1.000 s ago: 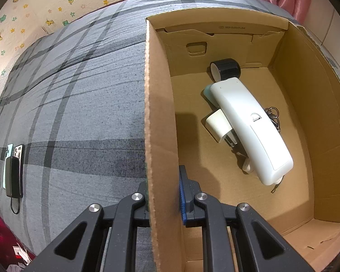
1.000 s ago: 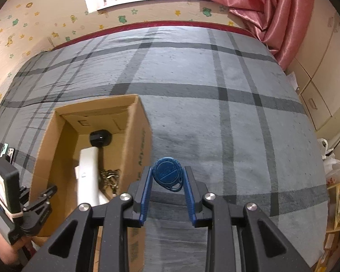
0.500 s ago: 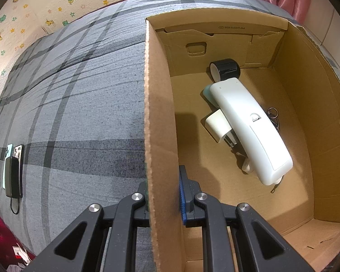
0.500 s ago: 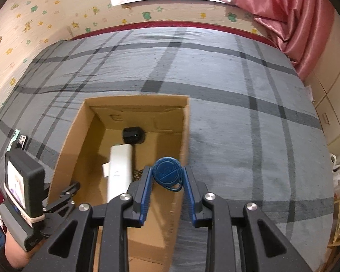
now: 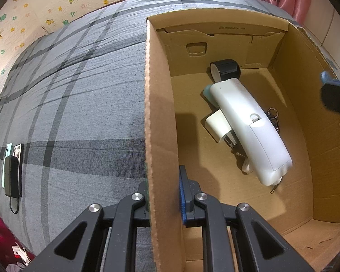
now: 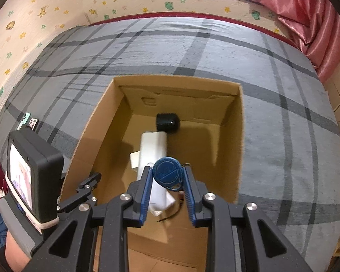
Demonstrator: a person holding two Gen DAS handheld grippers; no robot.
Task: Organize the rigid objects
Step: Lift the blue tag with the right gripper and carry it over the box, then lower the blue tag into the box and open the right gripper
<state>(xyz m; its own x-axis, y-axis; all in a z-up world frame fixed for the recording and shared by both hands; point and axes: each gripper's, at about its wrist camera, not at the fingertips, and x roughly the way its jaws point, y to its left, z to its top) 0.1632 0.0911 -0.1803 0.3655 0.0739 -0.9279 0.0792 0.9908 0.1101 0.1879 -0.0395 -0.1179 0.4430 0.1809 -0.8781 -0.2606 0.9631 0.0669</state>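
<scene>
An open cardboard box [image 6: 233, 149] sits on a grey plaid bed. My right gripper [image 6: 167, 179] is shut on a blue key fob [image 6: 168, 173] and holds it above the box's inside. My left gripper [image 5: 163, 188] is shut on the box's left wall [image 5: 158, 117]. Inside lie a long white device [image 5: 249, 129], a black cylinder [image 5: 225, 69], a small white adapter [image 5: 216, 124] and a key ring [image 5: 273, 113]. The right gripper's tip [image 5: 335, 95] shows blurred at the right edge of the left wrist view.
Two phones and a dark power bank [image 5: 11, 170] lie on the bed left of the box. A pink curtain [image 6: 310, 11] hangs at the far right. A papered wall [image 6: 56, 6] borders the bed's far side.
My right gripper has carried the blue fob leftward from over the bedspread to above the box. The left gripper and the box have stayed still.
</scene>
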